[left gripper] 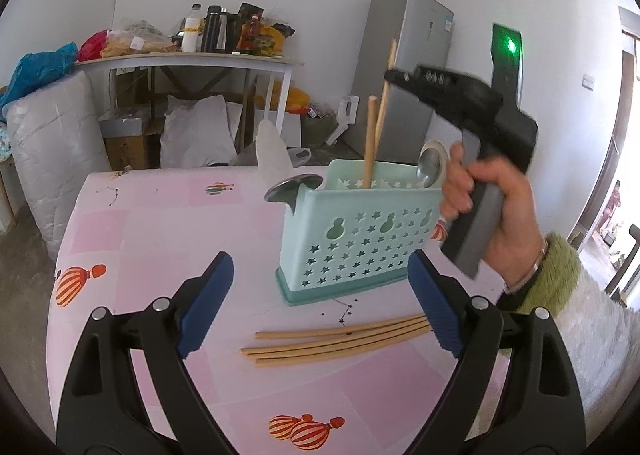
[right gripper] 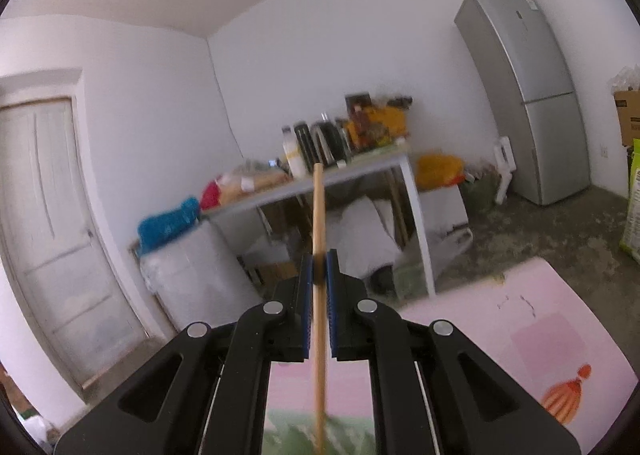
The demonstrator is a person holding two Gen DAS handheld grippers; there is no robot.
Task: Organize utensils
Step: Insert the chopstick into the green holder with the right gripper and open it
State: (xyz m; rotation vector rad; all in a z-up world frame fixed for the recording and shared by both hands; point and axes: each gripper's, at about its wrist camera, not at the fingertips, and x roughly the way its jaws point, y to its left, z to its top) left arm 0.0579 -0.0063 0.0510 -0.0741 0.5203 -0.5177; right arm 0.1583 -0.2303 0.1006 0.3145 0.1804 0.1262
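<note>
I cannot read any words here. My right gripper [right gripper: 319, 275] squeezes one chopstick [right gripper: 319, 215] above the green basket [left gripper: 352, 231]. My left gripper [left gripper: 320, 311] is spread wide over four chopsticks [left gripper: 340, 339] on the pink table [left gripper: 160, 215], holding nothing.

The table [left gripper: 160, 223] carries a pink cloth printed with striped balloon motifs. A pale green perforated utensil holder [left gripper: 356, 231] stands upright on it. 4 wooden chopsticks [left gripper: 340, 339] lie loosely side by side on the cloth, just in front of the holder.
</note>
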